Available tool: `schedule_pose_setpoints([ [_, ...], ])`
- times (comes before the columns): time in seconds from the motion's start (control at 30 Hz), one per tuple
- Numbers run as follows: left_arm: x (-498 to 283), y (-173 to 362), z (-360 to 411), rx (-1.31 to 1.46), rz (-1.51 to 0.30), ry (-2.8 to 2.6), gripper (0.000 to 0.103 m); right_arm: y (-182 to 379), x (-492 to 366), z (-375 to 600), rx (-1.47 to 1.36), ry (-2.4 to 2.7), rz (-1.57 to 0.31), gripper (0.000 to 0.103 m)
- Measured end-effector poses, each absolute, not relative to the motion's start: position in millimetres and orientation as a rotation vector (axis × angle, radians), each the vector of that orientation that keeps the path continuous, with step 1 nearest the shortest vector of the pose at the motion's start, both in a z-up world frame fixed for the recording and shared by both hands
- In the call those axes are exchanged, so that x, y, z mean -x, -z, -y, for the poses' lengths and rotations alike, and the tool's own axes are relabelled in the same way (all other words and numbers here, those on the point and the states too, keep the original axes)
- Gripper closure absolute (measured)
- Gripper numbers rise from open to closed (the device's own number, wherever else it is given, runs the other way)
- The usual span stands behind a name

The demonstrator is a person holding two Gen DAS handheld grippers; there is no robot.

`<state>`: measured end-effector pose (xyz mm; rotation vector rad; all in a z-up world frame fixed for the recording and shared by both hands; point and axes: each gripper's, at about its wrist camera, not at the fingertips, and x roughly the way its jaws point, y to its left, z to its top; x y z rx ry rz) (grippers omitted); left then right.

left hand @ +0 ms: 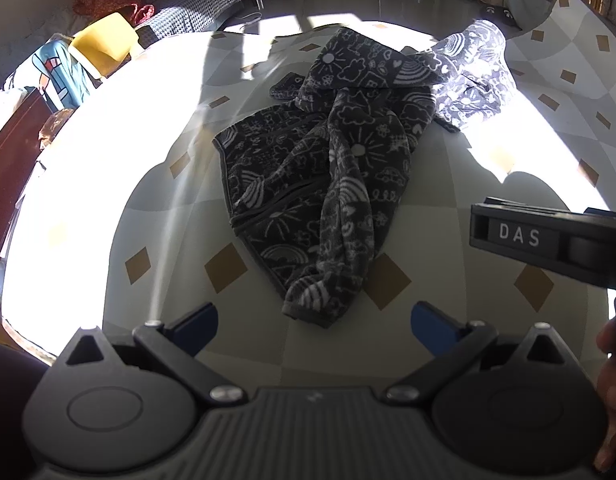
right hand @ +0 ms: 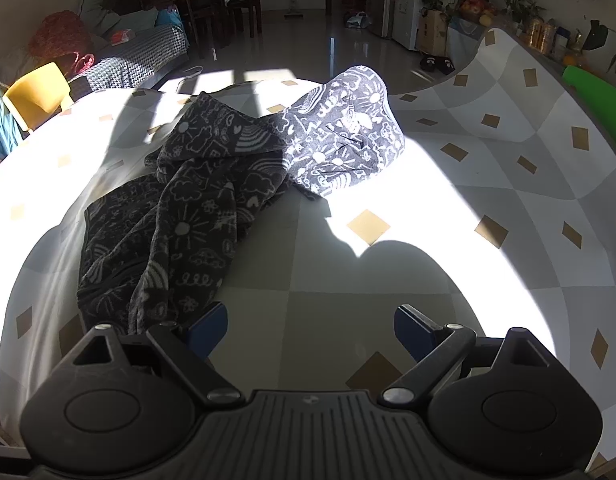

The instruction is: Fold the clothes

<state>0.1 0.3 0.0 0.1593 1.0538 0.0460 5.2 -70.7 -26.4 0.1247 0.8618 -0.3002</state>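
Note:
A dark fleece garment (left hand: 316,168) with white doodle print lies crumpled on the checkered table cover (left hand: 155,216), its hood end in sunlight at the far right. My left gripper (left hand: 314,328) hovers open just in front of the garment's near end, nothing between its blue pads. In the right wrist view the same garment (right hand: 187,216) lies left of centre, the sunlit hood (right hand: 348,136) beyond. My right gripper (right hand: 310,332) stands open above bare cover, its left fingertip beside the garment's near edge. The right gripper's body (left hand: 548,240) shows at the right of the left wrist view.
A yellow chair (left hand: 103,46) and a sofa with a checked throw (left hand: 187,8) stand beyond the table's left edge. The cover curls up at the far right (right hand: 508,120). A green object (right hand: 596,96) and plants sit at the right.

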Motion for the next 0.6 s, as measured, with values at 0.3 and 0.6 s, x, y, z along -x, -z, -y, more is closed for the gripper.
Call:
schedule_pose_setpoints([
  [0.3,-1.6,-0.2,-1.7,-0.164,-1.067,-0.054,0.0,27.1,-5.7,69.2,-0.132,0.292,-0.867,0.012],
  [0.6,-0.2,-0.6,-4.2,-0.158,-1.056,-0.059,0.0,27.4,-5.8,67.3,-0.139,0.282,-0.869,0.012],
])
